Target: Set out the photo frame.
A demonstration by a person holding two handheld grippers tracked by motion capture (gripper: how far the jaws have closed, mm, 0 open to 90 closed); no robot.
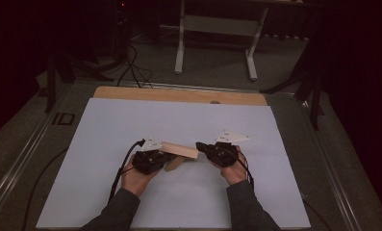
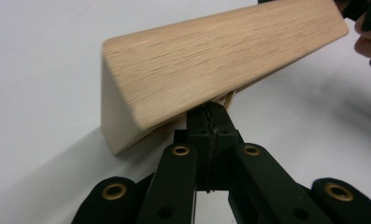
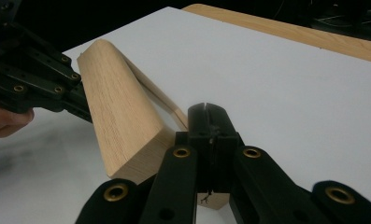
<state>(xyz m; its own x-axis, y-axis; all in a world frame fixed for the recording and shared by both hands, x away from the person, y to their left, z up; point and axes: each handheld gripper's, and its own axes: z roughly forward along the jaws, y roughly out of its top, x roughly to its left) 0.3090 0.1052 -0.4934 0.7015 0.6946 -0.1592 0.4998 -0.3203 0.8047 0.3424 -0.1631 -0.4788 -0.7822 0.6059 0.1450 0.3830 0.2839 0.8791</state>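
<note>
Wooden block (image 1: 180, 150): held between both grippers, above the white sheet (image 1: 131, 120).
Left gripper (image 2: 210, 122): jaws closed on a thin strip under the block.
Right gripper (image 3: 210, 122): jaws pressed together at the block's other end.
Progress: block gripped; placing remains.

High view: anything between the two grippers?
Yes: the wooden block spans the gap from the left gripper to the right gripper above the white sheet. Nothing else lies there in the high view.

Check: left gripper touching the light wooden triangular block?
Touching. Left gripper view: left gripper, jaws closed, meets the underside of the wooden block, seemingly pinching a thin strip there.
</note>
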